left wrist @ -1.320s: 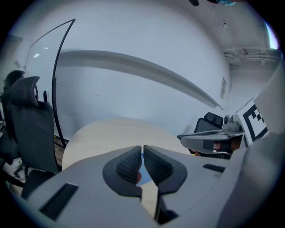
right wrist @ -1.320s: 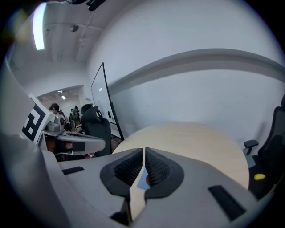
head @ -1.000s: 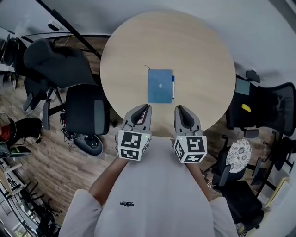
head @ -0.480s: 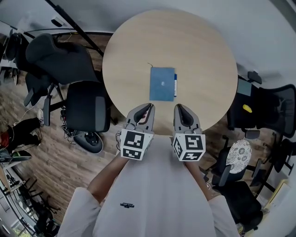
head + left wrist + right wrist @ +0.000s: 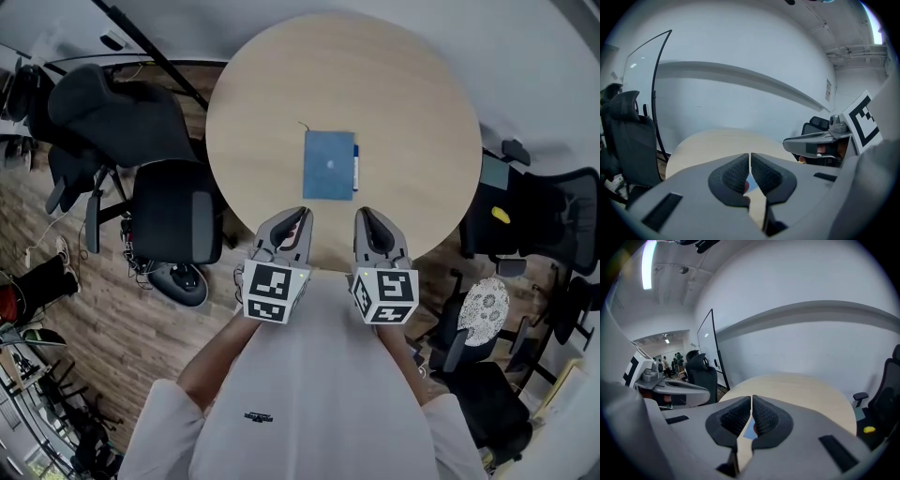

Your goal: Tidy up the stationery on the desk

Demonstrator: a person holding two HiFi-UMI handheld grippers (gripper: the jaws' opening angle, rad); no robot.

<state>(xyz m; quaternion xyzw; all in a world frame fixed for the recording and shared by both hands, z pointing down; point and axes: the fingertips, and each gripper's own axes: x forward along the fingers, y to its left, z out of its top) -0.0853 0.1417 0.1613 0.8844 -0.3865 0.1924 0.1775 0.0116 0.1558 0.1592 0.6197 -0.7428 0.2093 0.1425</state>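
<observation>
In the head view, both forearms reach forward from the torso, holding the left gripper and the right gripper side by side over the near edge of the round table, both pointing away from the person. The blue notebook lies flat near the table's middle, just beyond the grippers and apart from them, with a pen along its right edge. In the left gripper view, the jaws are pressed together with nothing gripped. The right gripper view shows the same: jaws closed and empty.
</observation>
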